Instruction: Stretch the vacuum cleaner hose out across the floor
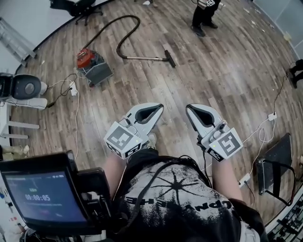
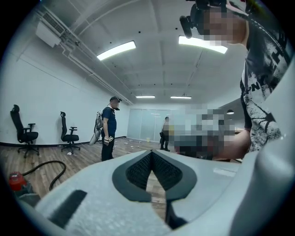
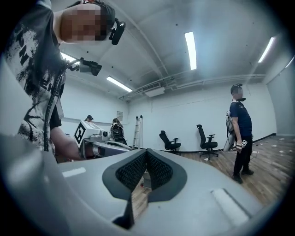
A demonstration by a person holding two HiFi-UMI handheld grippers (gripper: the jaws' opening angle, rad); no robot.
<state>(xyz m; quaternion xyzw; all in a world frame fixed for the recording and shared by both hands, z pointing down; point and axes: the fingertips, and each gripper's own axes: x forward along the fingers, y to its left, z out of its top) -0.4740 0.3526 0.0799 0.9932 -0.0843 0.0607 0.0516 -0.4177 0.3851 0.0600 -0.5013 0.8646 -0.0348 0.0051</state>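
The vacuum cleaner (image 1: 92, 66), red on top with a grey body, stands on the wood floor at the far left. Its black hose (image 1: 118, 21) loops away and curls back to a metal wand (image 1: 142, 58) ending in a floor head (image 1: 169, 58). Both grippers are held close to the person's body, well short of the hose. The left gripper (image 1: 160, 107) and the right gripper (image 1: 189, 107) are shut with nothing in them. In the left gripper view the jaws (image 2: 151, 153) meet, with the red vacuum (image 2: 16, 180) and hose (image 2: 48, 168) low at left. The right gripper (image 3: 146, 151) also shows its jaws touching.
A standing person (image 1: 203, 19) is at the far edge, also seen in the left gripper view (image 2: 109, 126). Office chairs (image 1: 80, 7) and a ladder (image 3: 137, 131) line the wall. White cables and a power strip (image 1: 73, 87) lie left; a black panel (image 1: 277, 163) and cables right.
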